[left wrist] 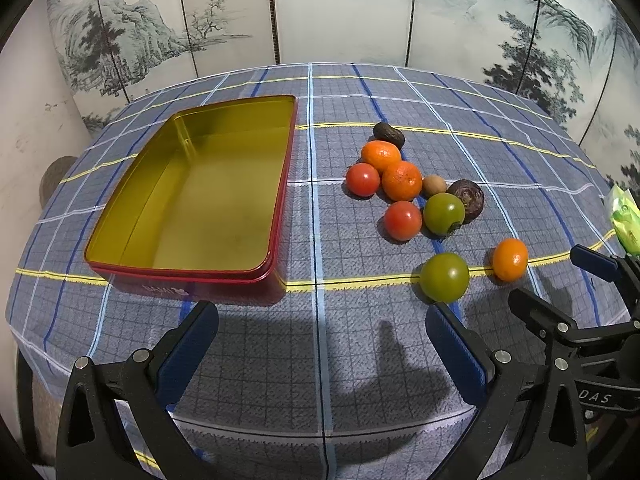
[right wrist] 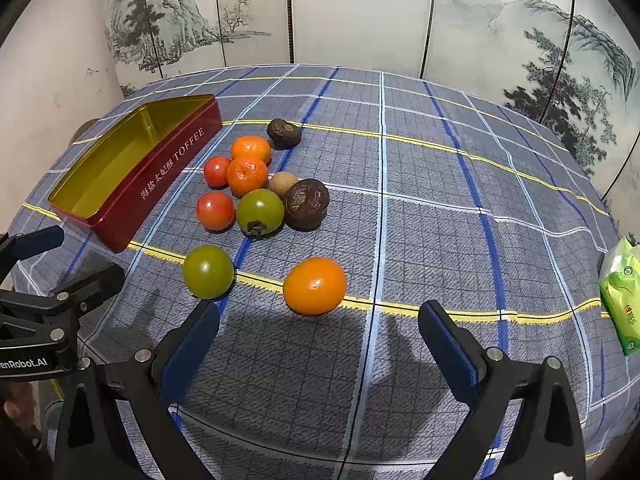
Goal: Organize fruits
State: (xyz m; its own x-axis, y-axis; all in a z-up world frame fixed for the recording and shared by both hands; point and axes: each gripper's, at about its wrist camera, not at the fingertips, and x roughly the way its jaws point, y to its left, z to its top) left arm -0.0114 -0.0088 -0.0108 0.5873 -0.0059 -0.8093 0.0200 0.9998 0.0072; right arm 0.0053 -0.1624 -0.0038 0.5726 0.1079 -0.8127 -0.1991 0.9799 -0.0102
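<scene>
Both the left tongs (left wrist: pixel 320 344) and the right tongs (right wrist: pixel 318 344) hover wide open over the checked desk (left wrist: pixel 320 360), holding nothing. The red toffee tin (left wrist: pixel 192 196) sits open and empty on the left; the fruits (left wrist: pixel 404 184) lie clustered beside it, with a green tomato (right wrist: pixel 208 271) and an orange (right wrist: pixel 315 285) nearer the right tongs.

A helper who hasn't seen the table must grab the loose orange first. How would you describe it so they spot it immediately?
Start at the red tin, then the fruit cluster beside it. Nearer the grippers, apart from the cluster, sit two loose fruits: a green tomato and the smooth orange. It alone is orange and touches nothing.
</scene>
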